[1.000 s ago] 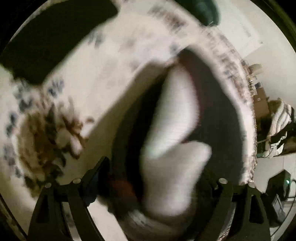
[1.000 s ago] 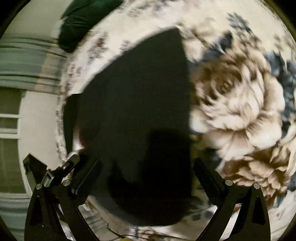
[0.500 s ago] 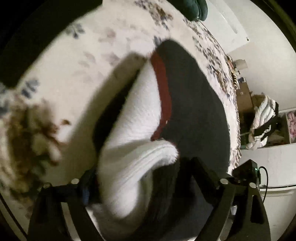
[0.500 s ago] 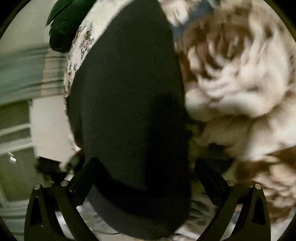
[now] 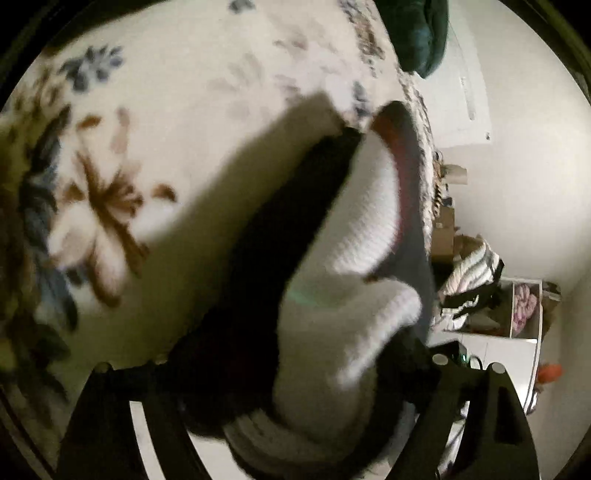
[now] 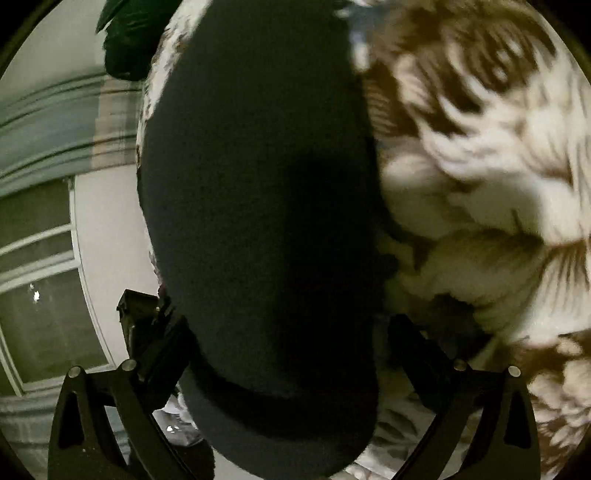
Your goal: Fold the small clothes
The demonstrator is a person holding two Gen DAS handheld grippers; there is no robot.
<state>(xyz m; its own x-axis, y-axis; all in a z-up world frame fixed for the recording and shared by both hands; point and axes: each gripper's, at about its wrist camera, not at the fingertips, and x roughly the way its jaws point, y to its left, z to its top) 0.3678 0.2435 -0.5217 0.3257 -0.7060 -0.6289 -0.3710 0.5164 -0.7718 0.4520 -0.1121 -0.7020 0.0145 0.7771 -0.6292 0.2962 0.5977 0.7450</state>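
A small dark garment (image 5: 280,236) with a white knit lining (image 5: 354,229) and a red trim (image 5: 391,136) lies partly raised over the floral blanket (image 5: 177,85), casting a wide shadow to its left. My left gripper (image 5: 288,373) has its jaws wide and closing, with the bunched cloth filling the gap between them. In the right wrist view the same garment (image 6: 258,206) shows its plain dark side. Its hem sits between the spread fingers of my right gripper (image 6: 288,332). The left gripper's tip (image 6: 140,314) shows beside it.
The floral blanket (image 6: 480,166) covers the bed. A dark green cushion (image 5: 417,33) lies at the far edge. Beyond the bed are a white wall, a pile of laundry (image 5: 469,273) and a white shelf unit (image 5: 524,310). A window (image 6: 40,258) is on the right view's left.
Both grippers have come lower and closer to the garment, which fills more of each view. In the left view the white lining and red trim have swung to the right.
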